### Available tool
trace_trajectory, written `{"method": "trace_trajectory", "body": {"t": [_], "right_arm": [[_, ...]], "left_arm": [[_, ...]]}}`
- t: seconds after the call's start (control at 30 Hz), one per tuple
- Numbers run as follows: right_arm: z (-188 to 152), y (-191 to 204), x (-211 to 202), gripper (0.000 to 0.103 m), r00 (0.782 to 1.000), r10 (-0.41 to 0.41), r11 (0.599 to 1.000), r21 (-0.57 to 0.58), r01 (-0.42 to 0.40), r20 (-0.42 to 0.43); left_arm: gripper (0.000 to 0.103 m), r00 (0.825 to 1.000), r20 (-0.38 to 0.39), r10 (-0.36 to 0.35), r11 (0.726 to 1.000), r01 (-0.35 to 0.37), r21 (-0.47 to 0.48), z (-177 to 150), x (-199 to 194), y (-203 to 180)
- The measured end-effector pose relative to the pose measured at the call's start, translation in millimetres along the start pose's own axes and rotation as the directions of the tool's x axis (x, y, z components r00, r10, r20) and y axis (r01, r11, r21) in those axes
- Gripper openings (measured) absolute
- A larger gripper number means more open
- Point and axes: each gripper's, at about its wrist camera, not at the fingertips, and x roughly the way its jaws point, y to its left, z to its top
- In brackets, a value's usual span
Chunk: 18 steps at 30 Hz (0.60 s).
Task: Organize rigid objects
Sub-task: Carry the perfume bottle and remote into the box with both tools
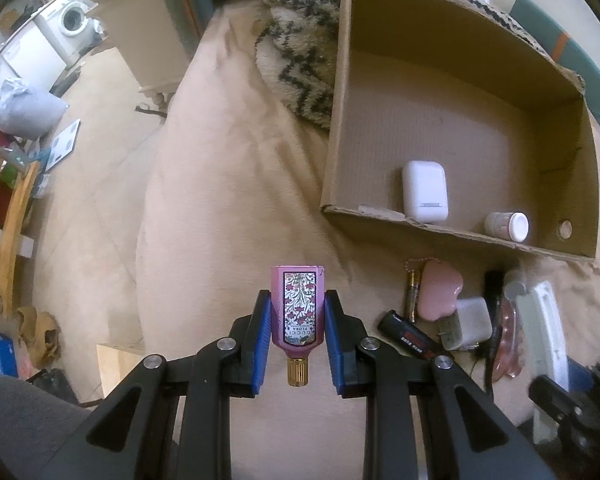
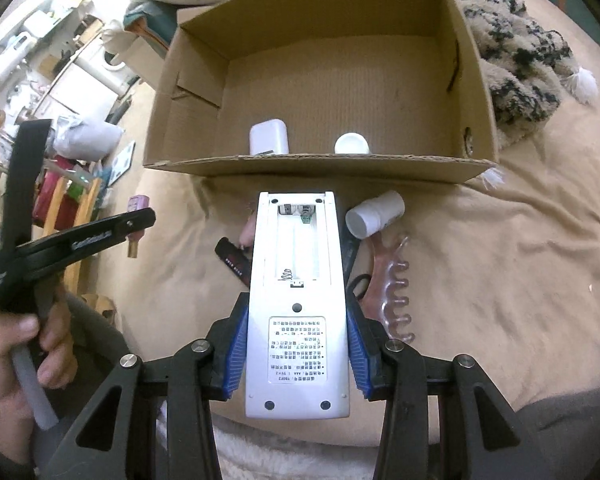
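**Both claws loaded — the cardboard box lies ahead of each.**

Left wrist view: your left gripper [image 1: 297,322] is clamped on the pink perfume bottle [image 1: 298,308], long axis along the fingers, gold cap toward you; the cardboard box [image 1: 452,236] sits ahead and to its right. Right wrist view: your right gripper [image 2: 298,346] grips the white remote [image 2: 298,304] lengthwise — the box's near wall [image 2: 320,168] is just beyond its tip, so this hand is nearer.

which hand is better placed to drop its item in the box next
Probably right: its tongs grip the white remote, which points straight at the cardboard box. The left tongs hold the pink perfume bottle off to the box's side.
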Motion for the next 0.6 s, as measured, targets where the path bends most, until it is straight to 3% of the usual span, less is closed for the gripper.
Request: {"method": "trace_trajectory", "body": {"t": [0.27, 0.33, 0.5, 0.6], "right_arm": [[-2.4, -10.9, -28.4, 0.046, 0.991, 0.055, 0.998, 0.027, -0.059, 0.124], [-1.2, -13.2, -35.5, 0.046, 0.985, 0.085, 0.995, 0.033, -0.091, 0.152], [11.3, -14.7, -52.0, 0.046, 0.967, 0.118, 0.991, 0.030, -0.128, 0.226], [25.3, -14.4, -61.8, 0.046, 0.958, 0.103, 0.994, 0.010, -0.110, 0.267]], "left_arm": [[0.023, 0.999, 0.041, 0.004, 1.000, -0.005, 0.022, -3.5, -12.4, -4.4], [0.023, 0.999, 0.048, -0.022, 0.999, 0.021, 0.027, -3.5, -20.6, -5.4], [0.023, 0.994, 0.102, -0.046, 0.998, 0.043, 0.035, 2.0, -47.2, -9.1], [0.023, 0.989, 0.142, -0.049, 0.998, 0.044, 0.038, 8.9, -63.3, -11.3]]}}
